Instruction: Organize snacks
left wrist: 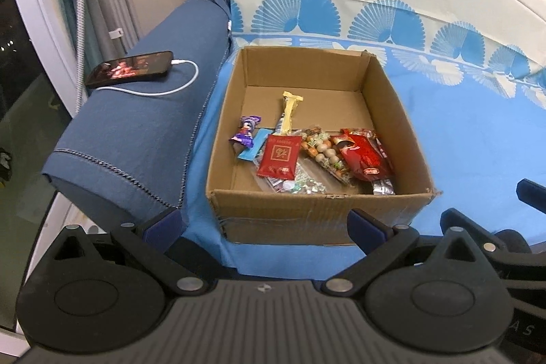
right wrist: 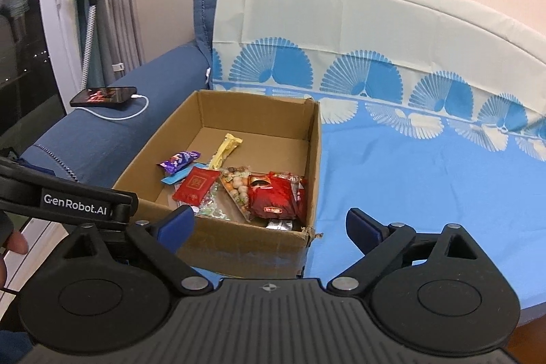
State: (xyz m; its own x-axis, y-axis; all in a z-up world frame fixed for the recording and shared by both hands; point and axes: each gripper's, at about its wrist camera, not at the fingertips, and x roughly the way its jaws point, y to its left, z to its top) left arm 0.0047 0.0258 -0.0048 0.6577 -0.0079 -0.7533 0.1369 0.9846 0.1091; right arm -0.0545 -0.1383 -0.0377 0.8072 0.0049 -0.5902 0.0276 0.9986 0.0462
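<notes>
An open cardboard box (left wrist: 389, 121) (right wrist: 315, 159) sits on a blue sheet. Inside lie several snacks: a red flat packet (left wrist: 278, 156) (right wrist: 197, 186), a red shiny bag (left wrist: 363, 156) (right wrist: 273, 197), a bag of round candies (left wrist: 322, 149) (right wrist: 237, 186), a purple wrapper (left wrist: 246, 132) (right wrist: 179, 161), a yellow bar (left wrist: 290, 108) (right wrist: 227, 148) and a clear glittery packet (left wrist: 300, 185). My left gripper (left wrist: 266, 220) is open and empty in front of the box's near wall. My right gripper (right wrist: 269, 224) is open and empty at the box's near right corner.
A phone (left wrist: 131, 69) (right wrist: 104, 96) on a white charging cable lies on the dark blue sofa arm (left wrist: 136, 132) left of the box. The blue sheet (right wrist: 426, 186) spreads to the right. The left gripper's body (right wrist: 68, 203) shows at the right view's left edge.
</notes>
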